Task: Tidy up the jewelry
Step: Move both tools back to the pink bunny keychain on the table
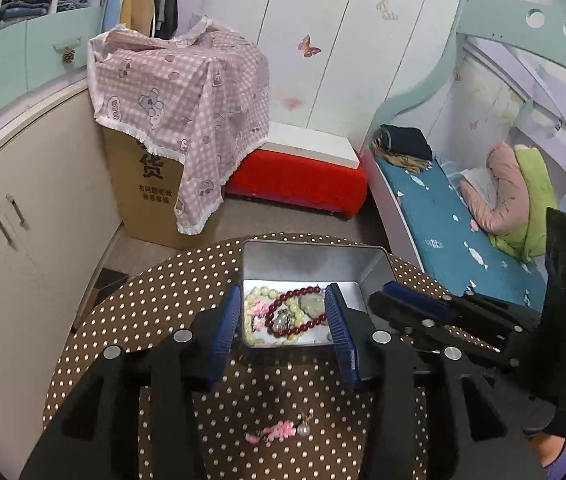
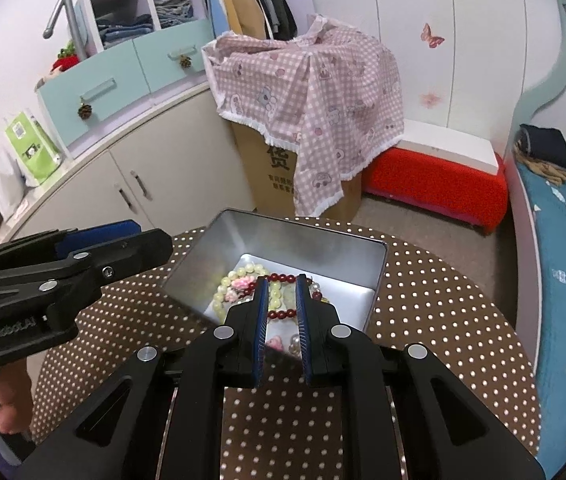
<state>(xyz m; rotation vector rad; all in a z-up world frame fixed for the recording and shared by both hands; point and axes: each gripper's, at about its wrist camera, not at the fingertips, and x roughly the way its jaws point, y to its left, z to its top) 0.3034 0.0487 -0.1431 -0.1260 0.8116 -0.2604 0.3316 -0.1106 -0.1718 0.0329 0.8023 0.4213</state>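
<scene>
A silver metal tin [image 1: 307, 258] [image 2: 283, 240] stands on the brown polka-dot round table [image 1: 163, 300] [image 2: 443, 320]. It holds a dark red bead bracelet [image 1: 295, 294] [image 2: 281, 314], pale green bead bracelets [image 1: 257, 294] [image 2: 251, 270] and pink charm pieces. My left gripper [image 1: 285, 292] is open and empty, its fingers just before the tin's near edge. A pink charm bracelet [image 1: 279, 432] lies on the table below it. My right gripper [image 2: 281, 280] is narrowly open over the tin's near edge, nothing gripped. In the left wrist view it [image 1: 415, 300] appears at the tin's right.
A cardboard box under a pink checked cloth [image 1: 179, 92] [image 2: 311, 92] stands behind the table. A red ottoman [image 1: 299, 180] [image 2: 435, 184] is next to it. A bed with a blue sheet [image 1: 451, 232] is right, cream cabinets [image 1: 23, 200] left.
</scene>
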